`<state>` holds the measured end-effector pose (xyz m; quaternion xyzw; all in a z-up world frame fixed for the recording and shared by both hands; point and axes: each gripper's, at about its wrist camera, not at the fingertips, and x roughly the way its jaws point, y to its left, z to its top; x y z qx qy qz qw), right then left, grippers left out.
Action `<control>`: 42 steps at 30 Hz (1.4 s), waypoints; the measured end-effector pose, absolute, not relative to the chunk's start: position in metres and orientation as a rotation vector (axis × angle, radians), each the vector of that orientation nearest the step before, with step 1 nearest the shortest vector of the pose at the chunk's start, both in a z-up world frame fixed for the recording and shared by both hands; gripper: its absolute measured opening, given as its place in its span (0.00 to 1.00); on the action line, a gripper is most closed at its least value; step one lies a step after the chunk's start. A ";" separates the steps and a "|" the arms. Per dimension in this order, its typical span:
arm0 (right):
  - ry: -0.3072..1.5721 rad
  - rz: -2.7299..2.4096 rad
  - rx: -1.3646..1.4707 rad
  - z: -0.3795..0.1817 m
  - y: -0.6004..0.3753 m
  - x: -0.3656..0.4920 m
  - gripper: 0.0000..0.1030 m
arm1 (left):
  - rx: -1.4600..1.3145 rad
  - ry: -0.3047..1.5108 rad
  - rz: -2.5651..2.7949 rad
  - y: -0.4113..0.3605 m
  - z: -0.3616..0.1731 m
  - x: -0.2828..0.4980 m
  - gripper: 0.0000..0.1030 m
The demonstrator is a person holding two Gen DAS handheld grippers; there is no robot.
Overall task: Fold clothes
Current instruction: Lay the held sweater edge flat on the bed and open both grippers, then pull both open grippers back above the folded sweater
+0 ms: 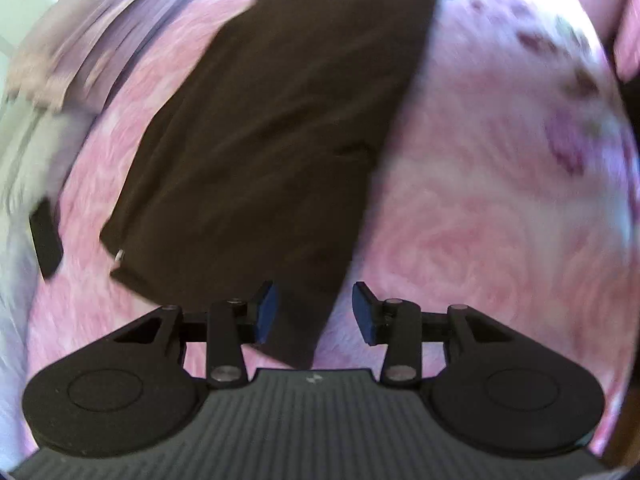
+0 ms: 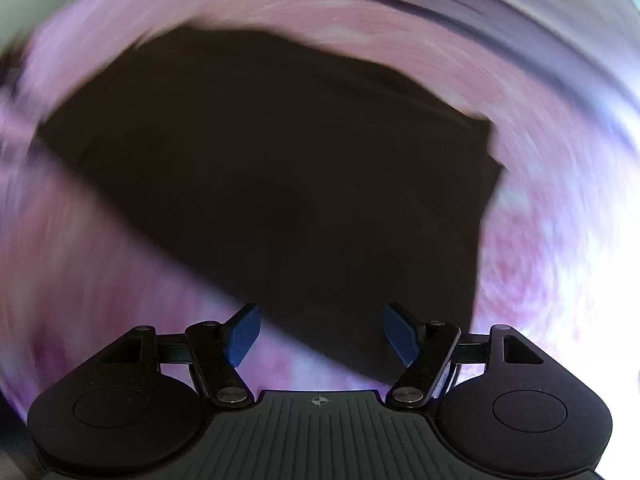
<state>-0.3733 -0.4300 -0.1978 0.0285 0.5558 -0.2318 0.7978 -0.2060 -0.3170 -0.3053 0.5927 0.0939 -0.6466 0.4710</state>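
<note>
- Dark brown garment (image 1: pixel 264 152) lay flat on the pink fuzzy blanket (image 1: pixel 480 216), long and narrow, straight-edged.
- Its long axis ran away from the left gripper (image 1: pixel 314 312), near end between those spread fingers.
- Right gripper (image 2: pixel 320 336) hovered wide, empty, over a garment corner.
- Both views blurred.

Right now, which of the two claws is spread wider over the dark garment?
The right claw: its blue pads stand further apart than those of the left claw. Both are open above the dark garment, gripping nothing.
</note>
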 end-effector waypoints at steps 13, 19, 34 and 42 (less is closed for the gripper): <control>1.334 -0.488 -0.440 -0.246 -0.418 -0.388 0.03 | 1.569 0.033 -1.436 -0.307 -0.320 -0.191 0.05; 1.410 -0.574 -0.299 -0.247 -0.450 -0.411 0.00 | 1.568 0.127 -1.406 -0.298 -0.317 -0.198 0.05; 1.257 -0.609 -0.088 -0.182 -0.443 -0.389 0.63 | 1.285 0.624 -1.073 -0.305 -0.239 -0.153 0.10; 1.154 -0.590 0.095 -0.145 -0.441 -0.345 0.64 | 1.043 0.751 -1.014 -0.309 -0.193 -0.125 0.39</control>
